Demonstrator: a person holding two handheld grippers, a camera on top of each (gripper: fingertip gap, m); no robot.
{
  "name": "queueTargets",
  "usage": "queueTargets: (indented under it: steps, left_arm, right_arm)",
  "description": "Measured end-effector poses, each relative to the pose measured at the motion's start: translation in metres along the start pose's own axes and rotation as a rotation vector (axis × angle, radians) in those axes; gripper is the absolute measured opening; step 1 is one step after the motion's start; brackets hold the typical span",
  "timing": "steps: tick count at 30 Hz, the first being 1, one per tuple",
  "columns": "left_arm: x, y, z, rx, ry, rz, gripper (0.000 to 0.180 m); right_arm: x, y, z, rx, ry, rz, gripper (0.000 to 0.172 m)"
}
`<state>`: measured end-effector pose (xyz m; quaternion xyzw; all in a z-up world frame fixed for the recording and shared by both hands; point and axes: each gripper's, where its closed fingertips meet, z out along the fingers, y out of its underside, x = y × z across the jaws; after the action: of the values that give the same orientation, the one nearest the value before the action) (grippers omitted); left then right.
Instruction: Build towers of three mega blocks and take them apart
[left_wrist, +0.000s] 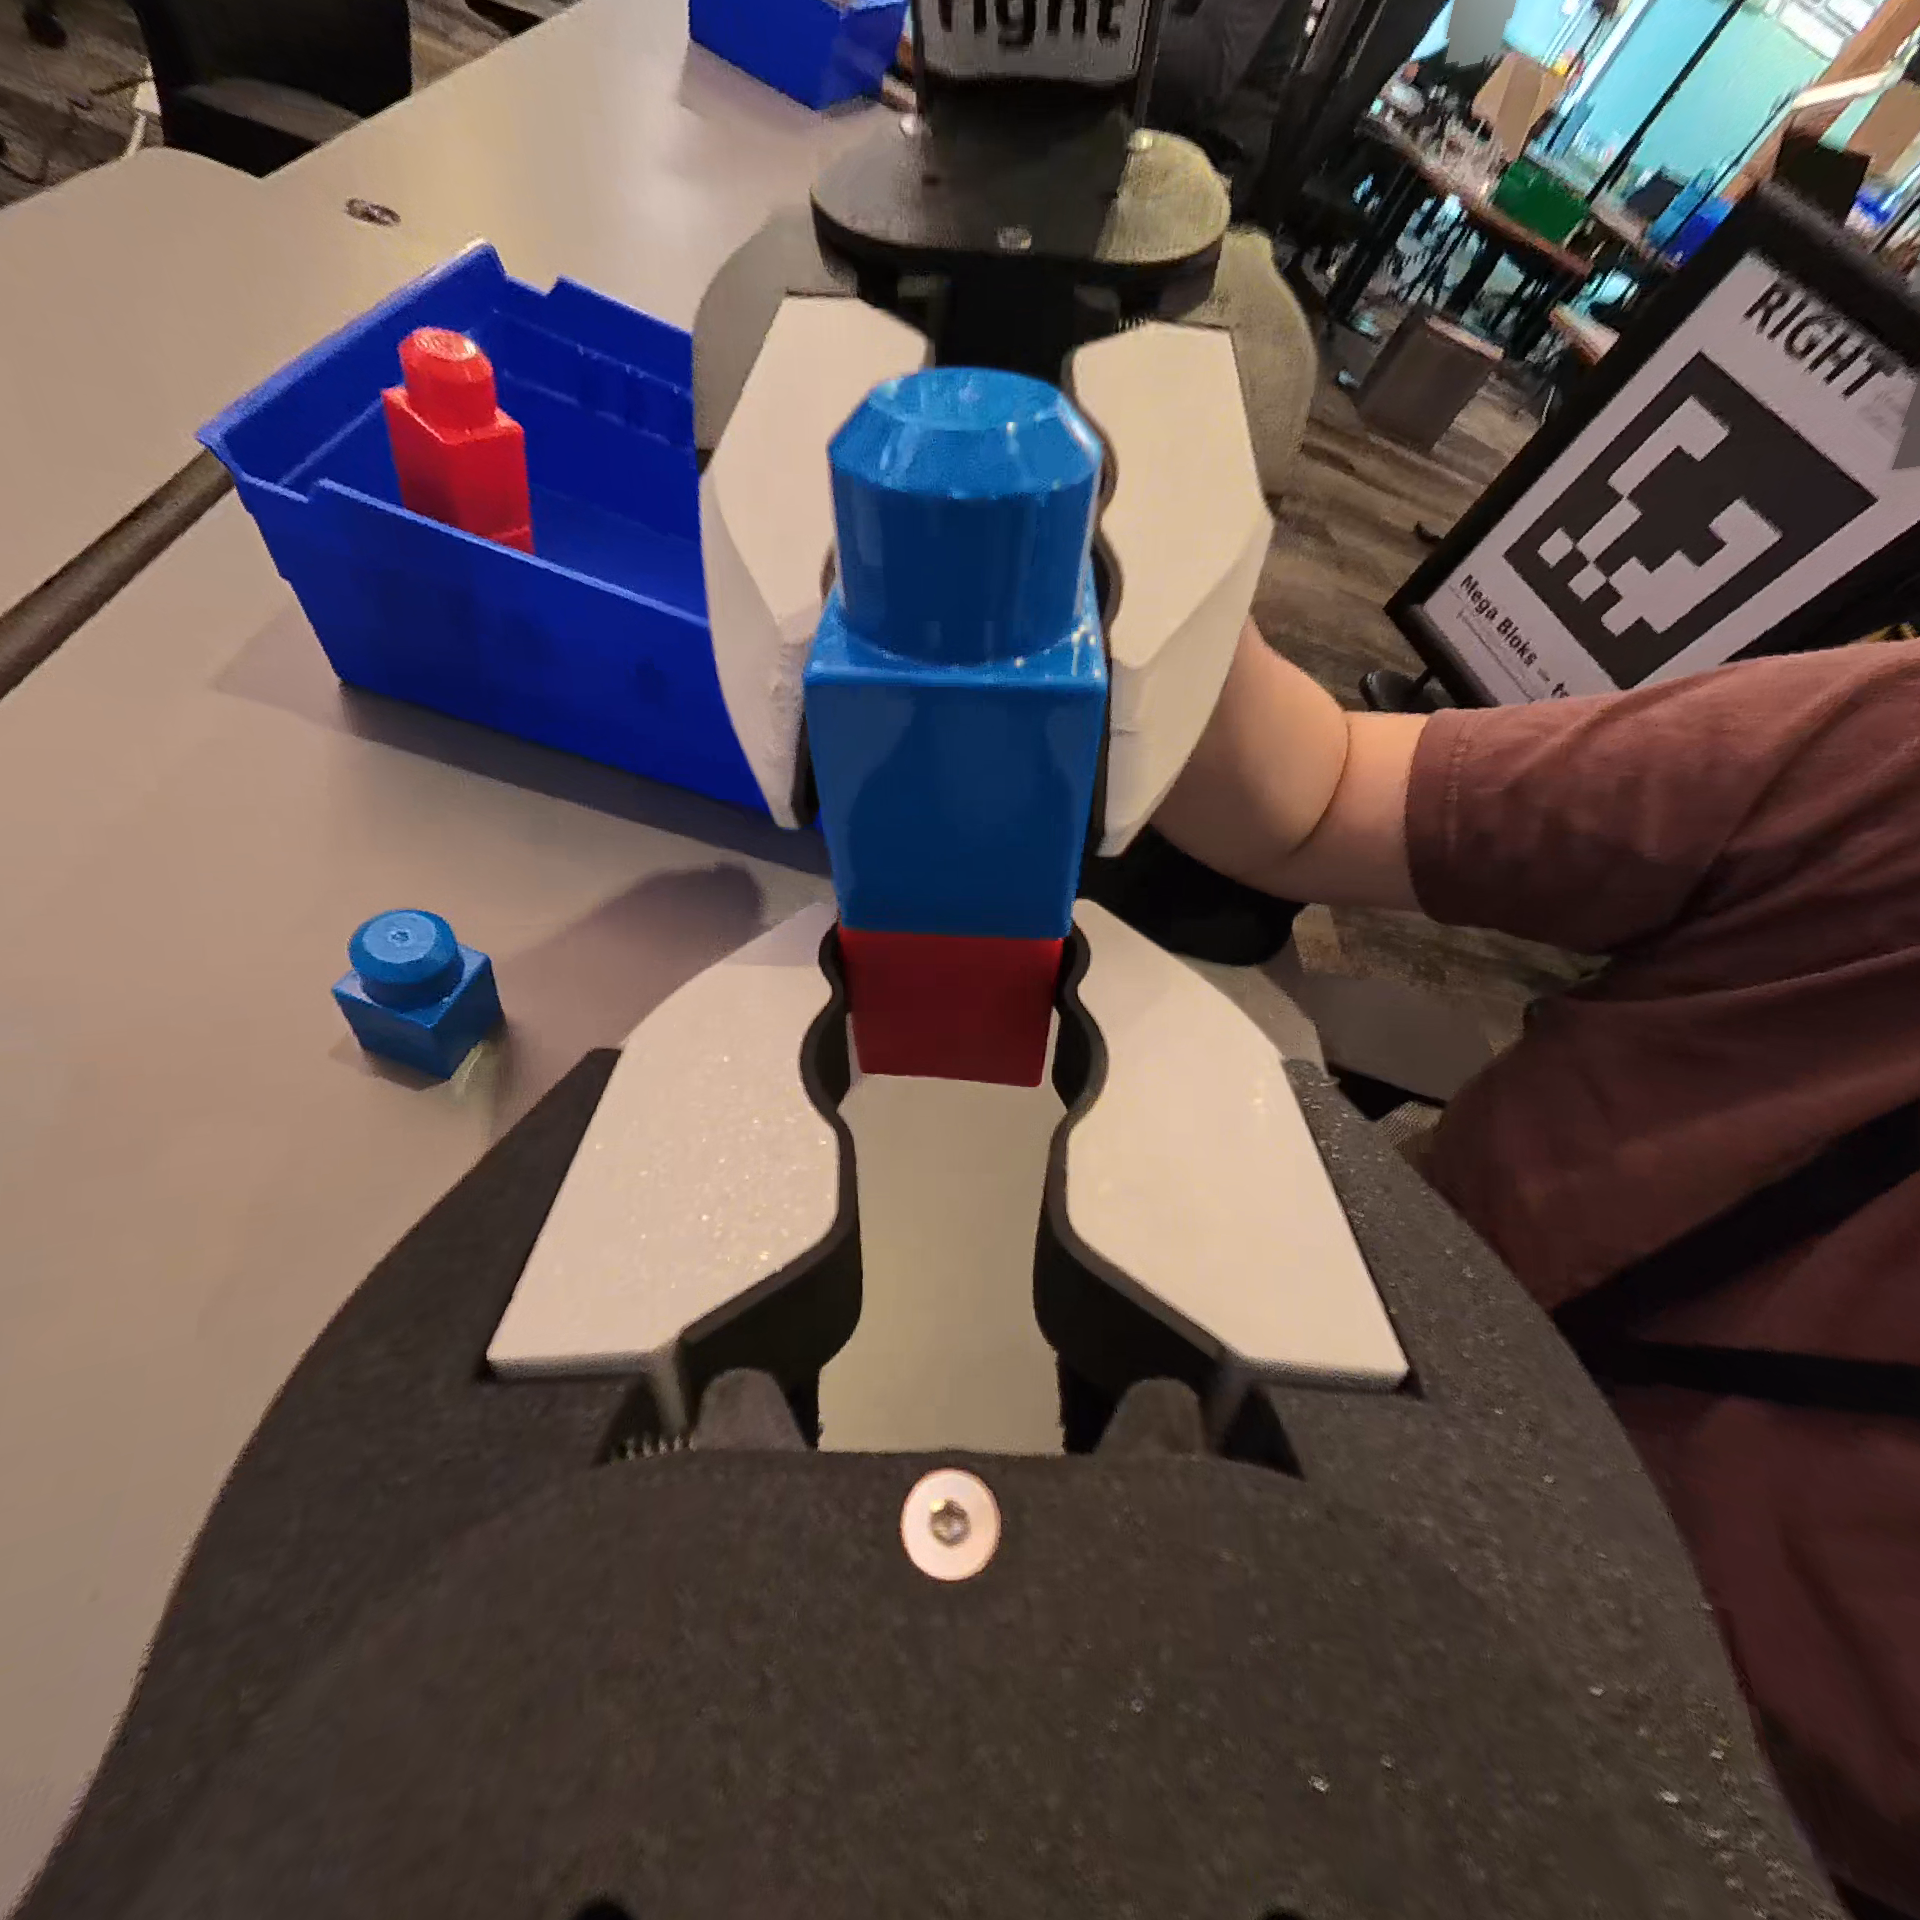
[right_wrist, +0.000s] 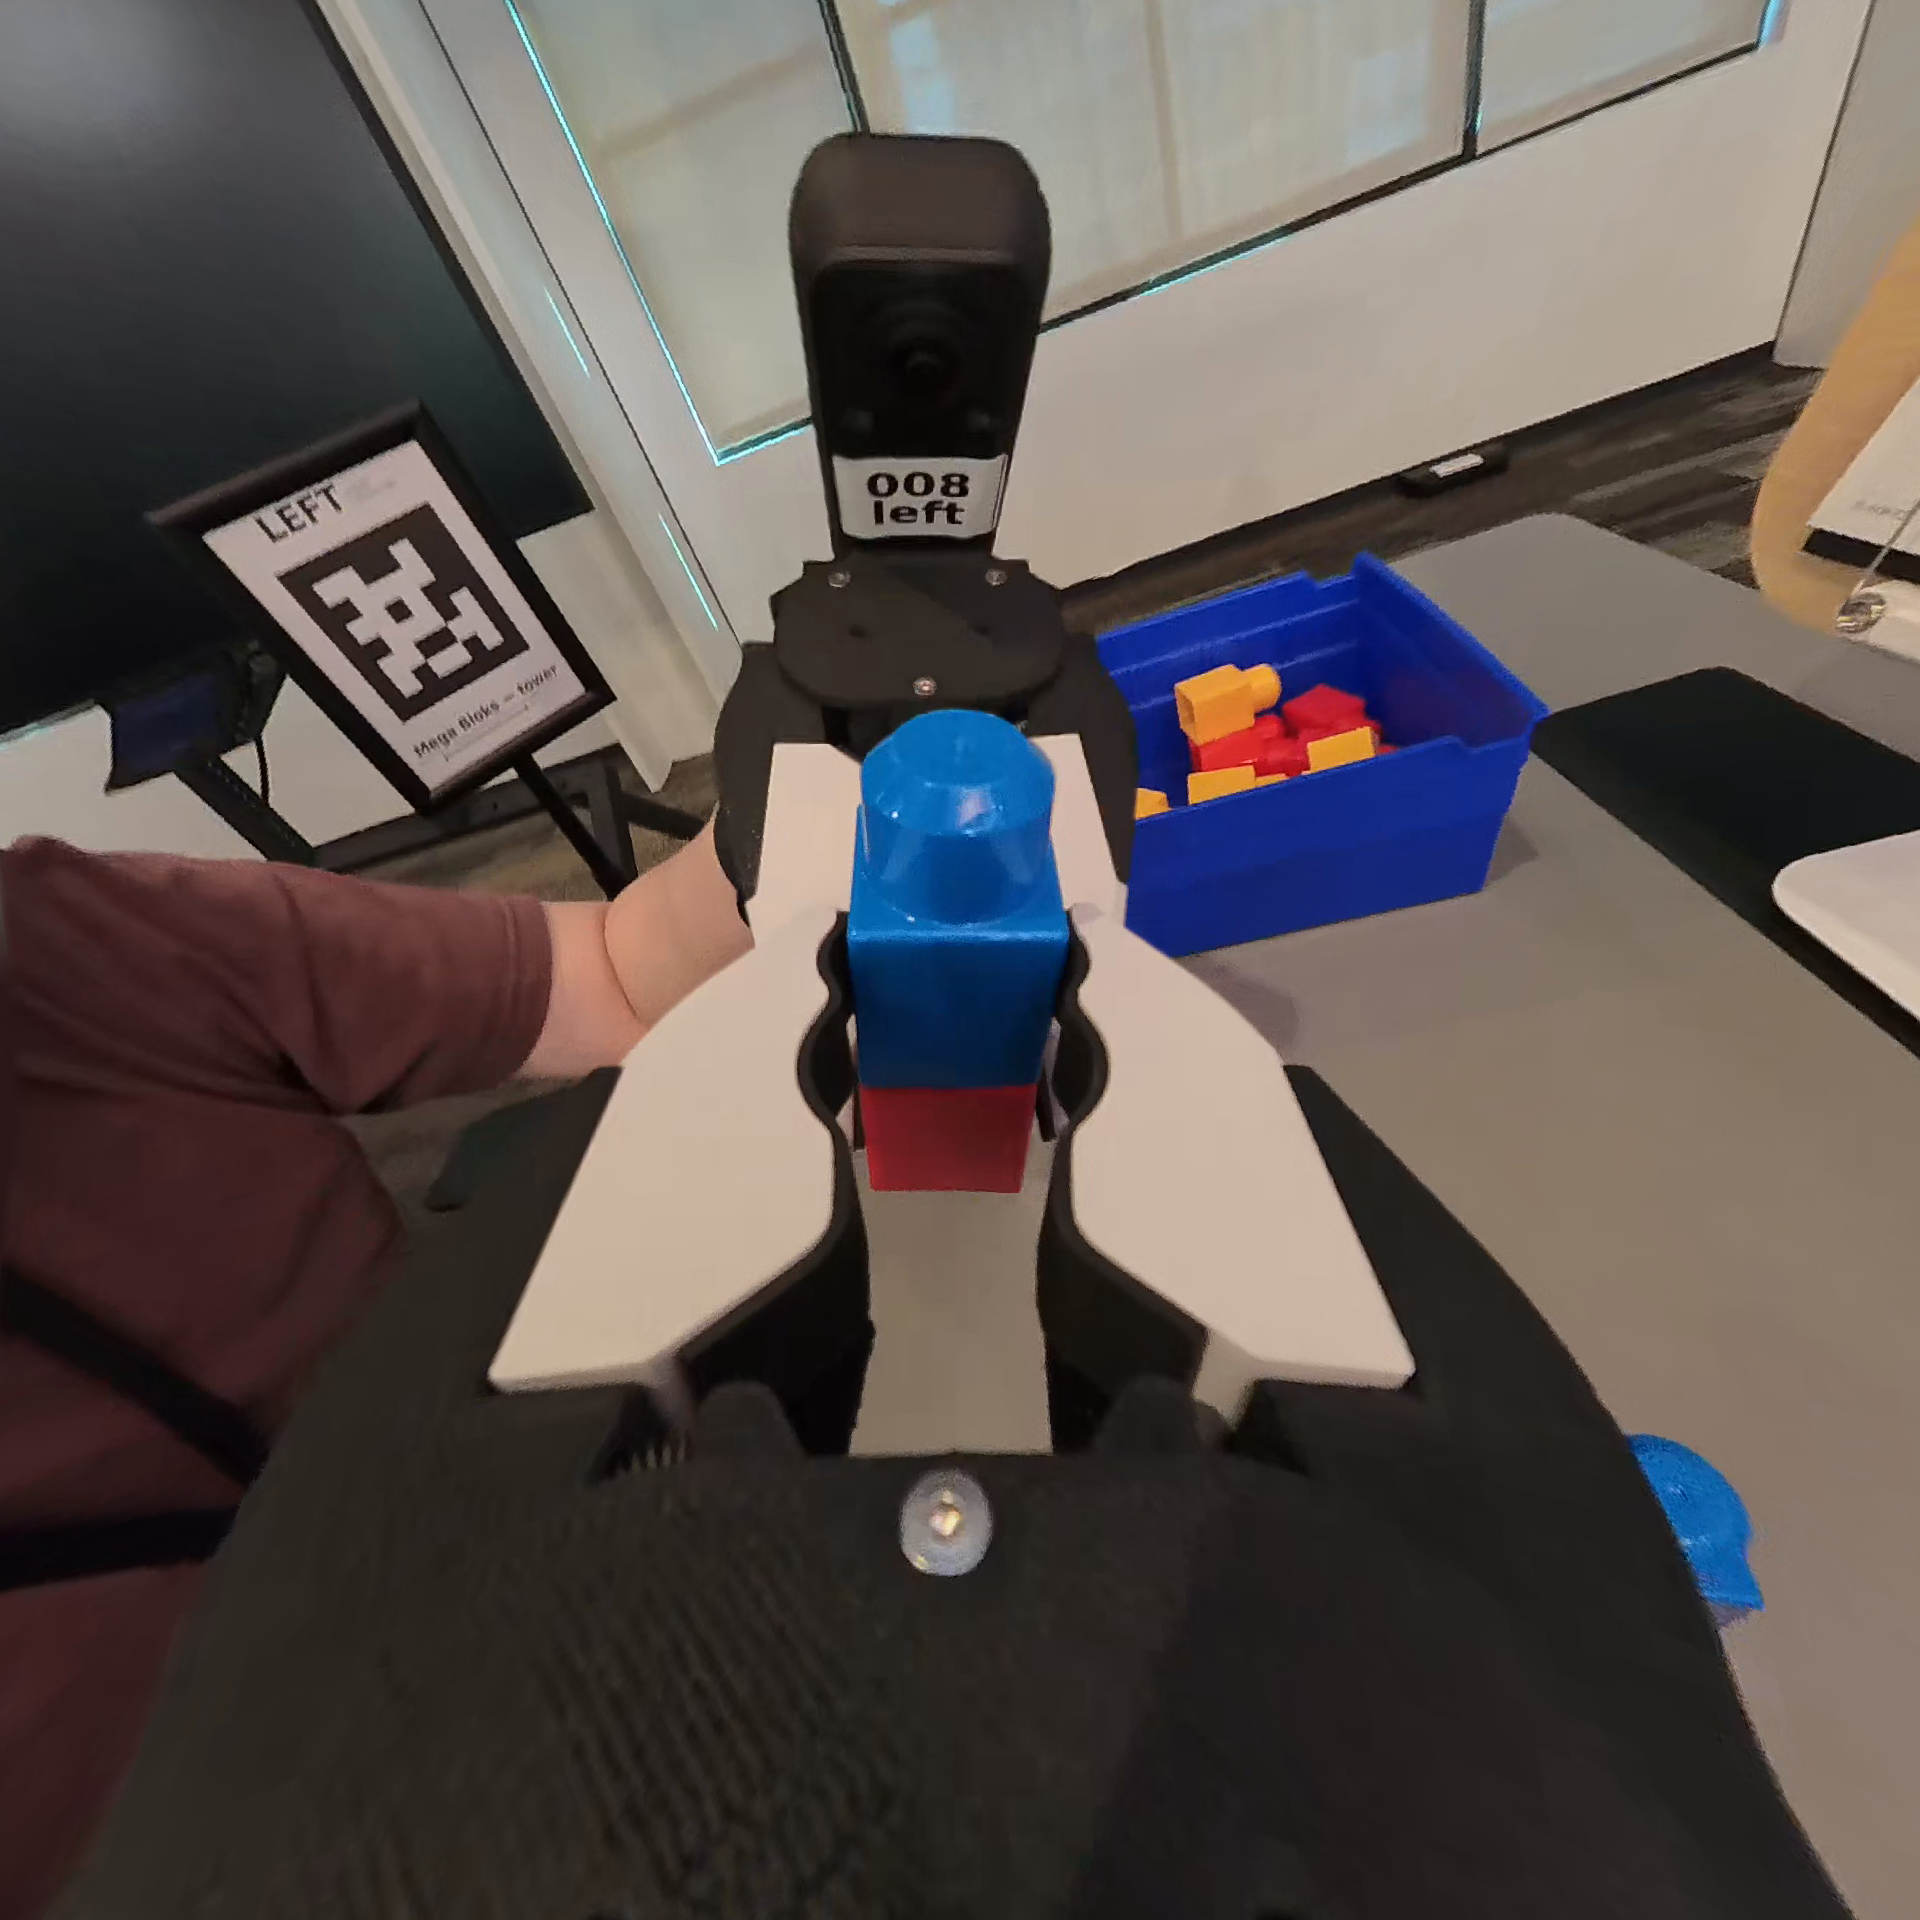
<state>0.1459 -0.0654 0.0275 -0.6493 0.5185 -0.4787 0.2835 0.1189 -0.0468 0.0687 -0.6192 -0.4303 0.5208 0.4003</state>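
Wrist cameras face each other – close, sharing the block stack (left_wrist: 951, 769).

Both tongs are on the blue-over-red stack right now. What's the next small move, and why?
Probably pull the two apart along the stack's axis. The left tongs clamp the red block and the right tongs clamp the blue block seated on it. The stack is lifted off the table, so each half is already secured. Whether this is a join or a split, I can't tell.

A blue block (right_wrist: 1688, 1527) is half hidden behind the right gripper's body. A second bin (left_wrist: 800, 42) is cut off by the top edge.
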Motion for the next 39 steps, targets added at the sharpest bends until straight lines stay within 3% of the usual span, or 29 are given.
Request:
queueTargets:
  steps: [5, 14, 39]
  left_arm:
    - [0.004, 0.004, 0.004, -0.019, 0.034, -0.002, 0.036]
    - [-0.004, 0.006, -0.003, -0.047, -0.04, -0.019, 0.036]
    - [0.006, 0.009, -0.007, -0.053, 0.051, -0.023, 0.036]
  right_arm:
    - [-0.003, 0.004, 0.001, -0.027, -0.03, 0.01, 0.037]
    - [0.005, 0.005, 0.004, -0.018, 0.022, 0.054, 0.037]
    - [-0.006, 0.005, 0.01, -0.008, -0.037, 0.053, 0.037]
